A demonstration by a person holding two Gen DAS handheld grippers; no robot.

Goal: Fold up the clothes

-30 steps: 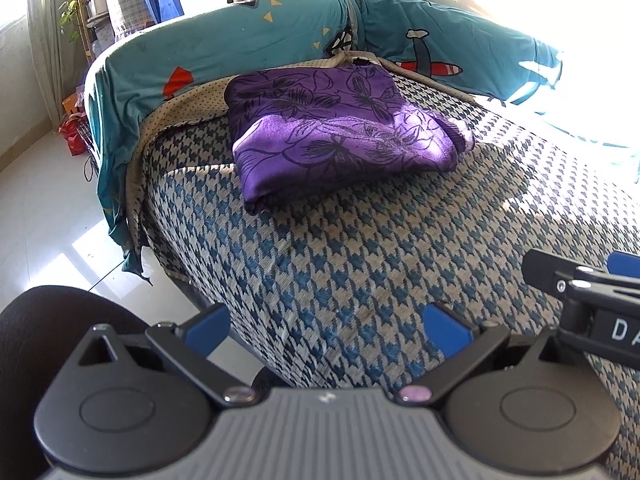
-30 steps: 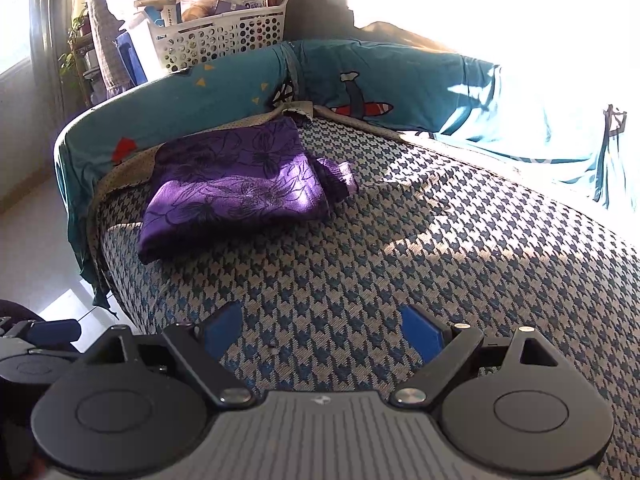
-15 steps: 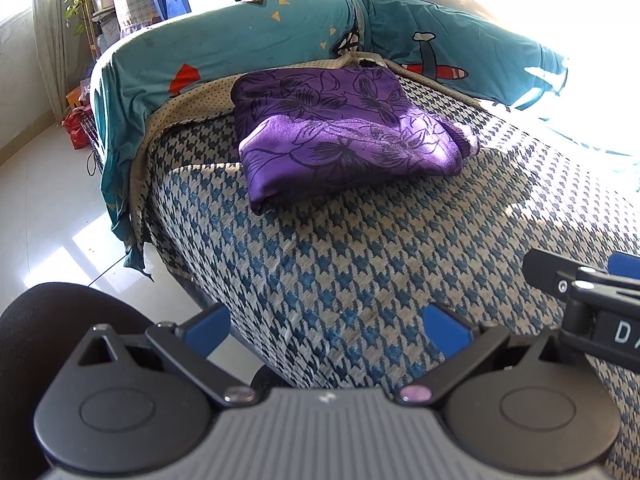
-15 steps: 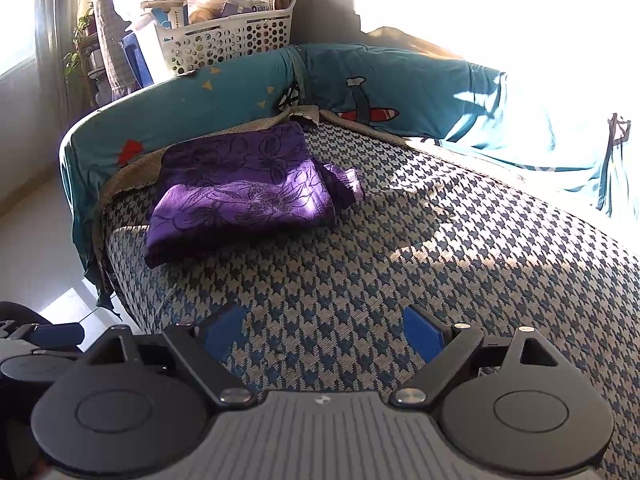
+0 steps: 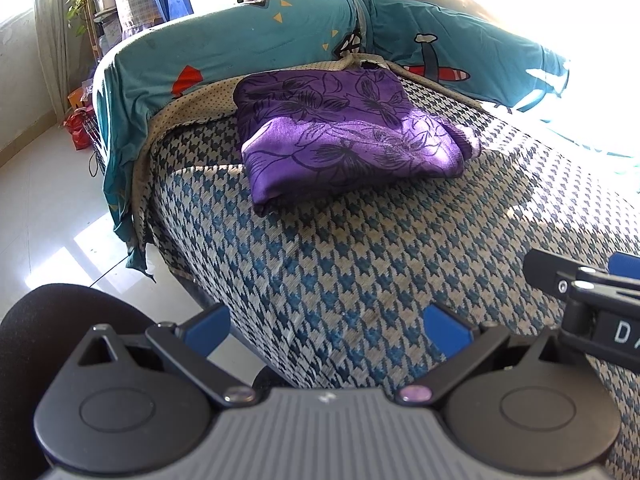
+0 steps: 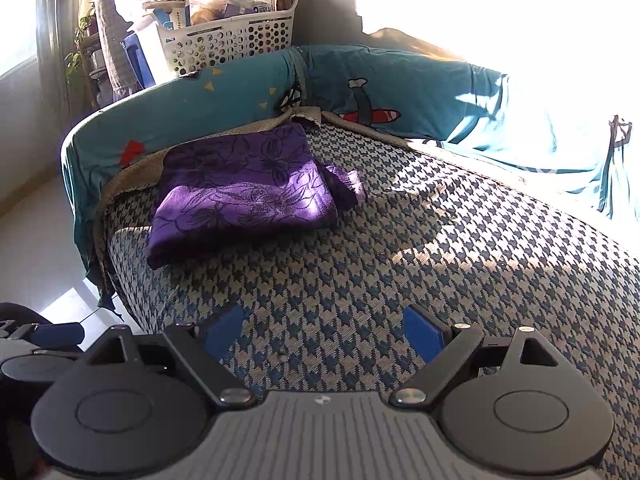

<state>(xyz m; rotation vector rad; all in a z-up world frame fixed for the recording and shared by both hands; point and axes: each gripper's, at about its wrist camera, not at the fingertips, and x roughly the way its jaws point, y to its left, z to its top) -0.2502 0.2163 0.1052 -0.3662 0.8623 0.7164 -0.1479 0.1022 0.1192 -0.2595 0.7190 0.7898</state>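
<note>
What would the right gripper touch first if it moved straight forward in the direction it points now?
Most likely the bare houndstooth cover of the bed. The open right gripper points down at it, with nothing between. The folded purple garment lies farther back and to the left, probably off that line.

You face a sofa covered in blue-and-cream houndstooth fabric, its backrest draped in a teal sheet printed with aeroplanes. Behind it sits a white perforated laundry basket full of packages. To your left, pale glossy floor tiles, a curtain and a leafy plant. Strong sunlight floods from the right.
</note>
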